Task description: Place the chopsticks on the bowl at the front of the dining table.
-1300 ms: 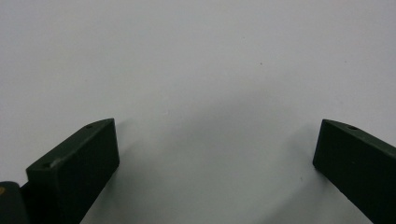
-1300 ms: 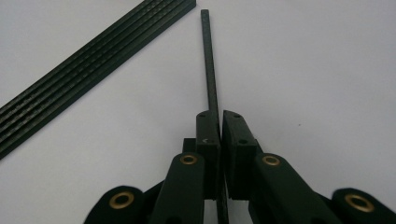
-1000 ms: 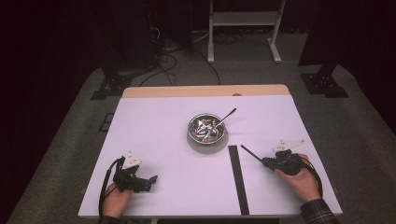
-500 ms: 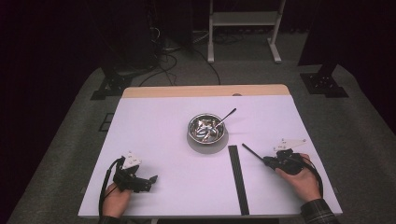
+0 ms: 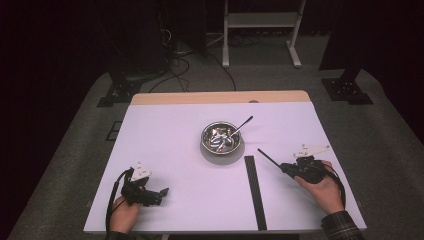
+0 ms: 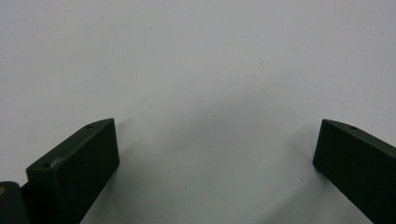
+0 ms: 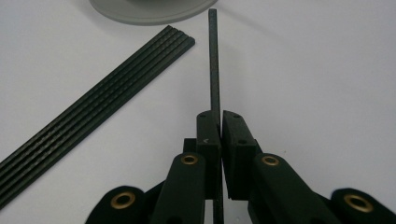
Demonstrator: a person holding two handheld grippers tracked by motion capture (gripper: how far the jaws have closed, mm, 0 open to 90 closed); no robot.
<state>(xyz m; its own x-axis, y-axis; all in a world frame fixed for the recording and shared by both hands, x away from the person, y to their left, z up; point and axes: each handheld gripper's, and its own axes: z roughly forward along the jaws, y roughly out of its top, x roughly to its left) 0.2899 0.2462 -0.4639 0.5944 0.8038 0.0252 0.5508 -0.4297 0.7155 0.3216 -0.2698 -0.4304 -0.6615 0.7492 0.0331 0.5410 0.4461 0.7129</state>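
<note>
Right gripper (image 5: 280, 167) has crept slightly right and toward the person over the last second, carrying its thin black stick (image 5: 268, 158) with it; left side unchanged. Jaws are clamped tight on the stick in the right gripper view (image 7: 220, 128), stick (image 7: 214, 60) running straight out ahead with its far tip near the bowl's base (image 7: 149, 11). From the high view the stick angles up-left from the gripper toward the bowl (image 5: 220, 140), tip well short of it. Right hand (image 5: 320, 185) wraps the gripper body, cable looping around the wrist.

Left gripper (image 5: 162, 192) sits near the front-left of the table (image 5: 165, 130), held in the left hand (image 5: 122, 212). Jaws wide apart, nothing between them, just bare white surface (image 6: 196, 70) in the left gripper view.

Between the grippers: flat bundle of black sticks (image 5: 254, 190) lying front-to-back, just left of the right gripper, same bundle (image 7: 98, 102) beside the held stick. Metal bowl holds cutlery, a spoon handle (image 5: 242, 123) poking out over the rim to the right.
</note>
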